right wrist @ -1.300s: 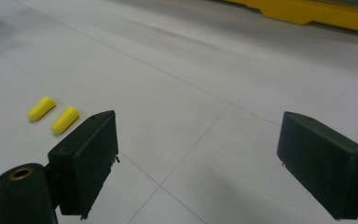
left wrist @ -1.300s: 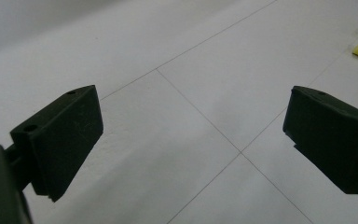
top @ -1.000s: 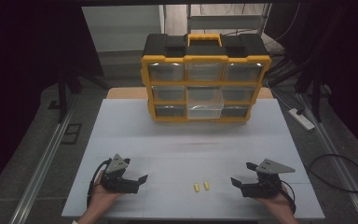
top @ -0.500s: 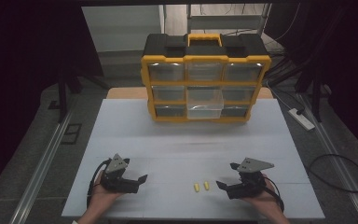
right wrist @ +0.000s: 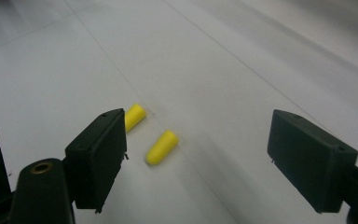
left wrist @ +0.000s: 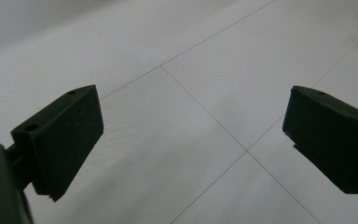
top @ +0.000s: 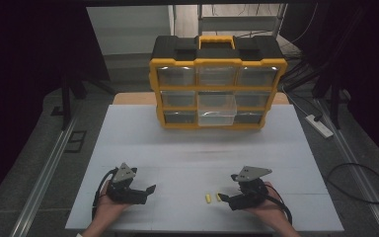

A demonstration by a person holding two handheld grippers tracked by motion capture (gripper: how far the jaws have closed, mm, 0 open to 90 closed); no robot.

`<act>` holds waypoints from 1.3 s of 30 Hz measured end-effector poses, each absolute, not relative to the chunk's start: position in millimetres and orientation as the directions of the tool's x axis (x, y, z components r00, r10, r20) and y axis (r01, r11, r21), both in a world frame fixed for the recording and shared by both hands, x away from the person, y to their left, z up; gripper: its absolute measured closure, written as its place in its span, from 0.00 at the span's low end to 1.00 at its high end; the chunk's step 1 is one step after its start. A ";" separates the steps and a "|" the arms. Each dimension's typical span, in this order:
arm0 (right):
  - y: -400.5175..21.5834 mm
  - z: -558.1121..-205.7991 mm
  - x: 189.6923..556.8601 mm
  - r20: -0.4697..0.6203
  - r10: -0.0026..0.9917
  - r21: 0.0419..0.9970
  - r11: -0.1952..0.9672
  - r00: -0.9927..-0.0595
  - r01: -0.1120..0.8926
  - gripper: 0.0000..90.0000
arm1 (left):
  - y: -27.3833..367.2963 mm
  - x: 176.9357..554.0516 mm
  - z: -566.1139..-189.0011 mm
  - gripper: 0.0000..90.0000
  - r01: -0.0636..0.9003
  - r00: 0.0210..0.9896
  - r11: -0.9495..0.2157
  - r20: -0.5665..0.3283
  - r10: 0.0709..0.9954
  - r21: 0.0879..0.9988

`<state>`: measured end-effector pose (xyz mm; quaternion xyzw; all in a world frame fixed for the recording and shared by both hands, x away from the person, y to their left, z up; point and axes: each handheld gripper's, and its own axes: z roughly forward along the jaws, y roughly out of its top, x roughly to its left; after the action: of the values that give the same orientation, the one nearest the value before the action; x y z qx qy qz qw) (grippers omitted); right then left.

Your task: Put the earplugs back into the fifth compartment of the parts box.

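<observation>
The right gripper point(top: 229, 198) sits low over the white table point(top: 197, 148), jaws spread wide but just now narrowing a little, with nothing clamped. In the right gripper view its two black pads point(right wrist: 98, 156) stand apart, and one yellow earplug point(right wrist: 162, 147) lies on the table between them, touching neither; a second yellow earplug point(right wrist: 134, 116) lies just past the left pad at about 11 o'clock from the first. From the high view both plugs lie just beside the jaw tips, at 9 o'clock from the gripper.

The left gripper point(top: 148, 191) rests in the other hand, well apart at 9 o'clock from the plugs, jaws released and empty over bare table.

At 12 o'clock, at the table's far edge, stands a yellow-and-black drawer organizer point(top: 217, 79), its lower middle drawer point(top: 217, 112) pulled out.
</observation>
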<state>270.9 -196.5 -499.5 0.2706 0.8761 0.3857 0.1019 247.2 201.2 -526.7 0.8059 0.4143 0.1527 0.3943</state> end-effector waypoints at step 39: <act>-172.3 -515.9 269.5 0.000 0.493 0.616 0.685 -0.870 0.389 0.88 | 200.6 245.7 -526.5 0.06 0.541 0.620 -0.361 -0.070 0.782 0.760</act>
<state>269.5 -172.3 -515.9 0.2413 0.9142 0.3148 0.0829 245.7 200.6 -526.5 0.8104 0.4079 0.1538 0.3915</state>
